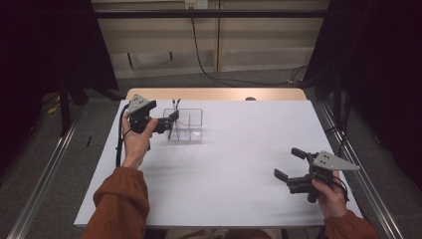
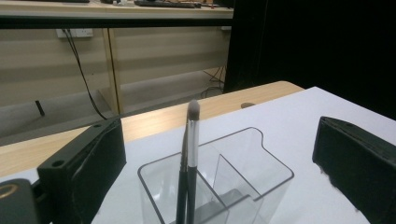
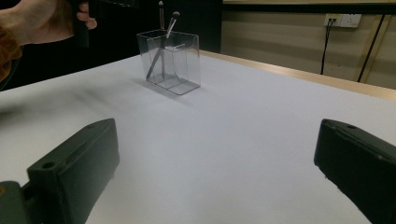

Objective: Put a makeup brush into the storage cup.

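Left claw (image 1: 171, 119) at far-left of desk (image 1: 234, 164), jaws spread wide, empty, hovering just beside clear acrylic organizer (image 1: 191, 130). Two makeup brushes (image 1: 174, 107) stand in organizer's left compartment, bristles up; one rises between left jaws (image 2: 193, 140) without touching them. Right claw (image 1: 288, 164) near desk's right edge, well apart from organizer, jaws wide open, holding nothing, above bare desk surface.

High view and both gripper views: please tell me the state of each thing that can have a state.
Left gripper: jaws open, at the organizer.
Right gripper: jaws open, holding nothing.
Clear organizer: upright on the table, open top.
Brushes: standing tilted in the organizer, tips up.
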The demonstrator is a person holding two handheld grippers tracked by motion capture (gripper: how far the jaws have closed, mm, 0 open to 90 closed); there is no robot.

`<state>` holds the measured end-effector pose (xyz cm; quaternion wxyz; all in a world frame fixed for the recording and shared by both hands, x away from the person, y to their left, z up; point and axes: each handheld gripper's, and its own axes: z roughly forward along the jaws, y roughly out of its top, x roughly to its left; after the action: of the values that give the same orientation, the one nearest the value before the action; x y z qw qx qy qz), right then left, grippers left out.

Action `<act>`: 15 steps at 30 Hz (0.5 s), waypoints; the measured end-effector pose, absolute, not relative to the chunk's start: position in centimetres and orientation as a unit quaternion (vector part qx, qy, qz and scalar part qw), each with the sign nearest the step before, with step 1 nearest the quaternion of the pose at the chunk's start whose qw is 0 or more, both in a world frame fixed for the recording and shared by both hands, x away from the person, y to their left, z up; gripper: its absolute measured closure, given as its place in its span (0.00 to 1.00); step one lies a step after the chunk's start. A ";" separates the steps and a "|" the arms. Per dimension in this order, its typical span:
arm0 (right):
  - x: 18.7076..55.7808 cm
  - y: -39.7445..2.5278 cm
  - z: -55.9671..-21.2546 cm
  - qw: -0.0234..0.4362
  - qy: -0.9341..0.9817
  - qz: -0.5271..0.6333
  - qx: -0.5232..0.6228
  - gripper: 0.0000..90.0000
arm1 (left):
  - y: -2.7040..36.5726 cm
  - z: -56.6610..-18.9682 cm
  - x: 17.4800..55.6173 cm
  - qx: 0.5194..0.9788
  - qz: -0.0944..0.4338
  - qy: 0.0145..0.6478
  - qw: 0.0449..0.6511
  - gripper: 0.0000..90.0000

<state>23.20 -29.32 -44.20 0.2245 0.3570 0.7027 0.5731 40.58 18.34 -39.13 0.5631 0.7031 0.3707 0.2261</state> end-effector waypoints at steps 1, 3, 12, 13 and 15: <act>23.2 -29.3 -44.2 0.225 0.703 0.573 0.356 0.00 | 18.5 -39.1 40.4 0.703 0.229 0.371 0.562 0.03; 23.2 -29.2 -44.2 0.226 0.703 0.573 0.355 0.00 | 18.6 -39.0 40.0 0.703 0.231 0.371 0.561 0.03; 23.2 -29.4 -44.2 0.230 0.700 0.571 0.362 0.00 | 19.5 -39.0 38.4 0.699 0.218 0.363 0.575 0.04; 23.2 -29.4 -44.1 0.231 0.700 0.570 0.363 0.00 | 19.6 -38.9 38.2 0.700 0.220 0.362 0.575 0.04; 23.2 -29.3 -44.1 0.232 0.699 0.571 0.363 0.00 | 19.8 -38.9 37.7 0.700 0.219 0.362 0.575 0.04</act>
<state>23.17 -29.35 -44.14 0.2319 0.3629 0.6993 0.5706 37.73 19.75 -38.86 0.5752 0.7000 0.3620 0.2191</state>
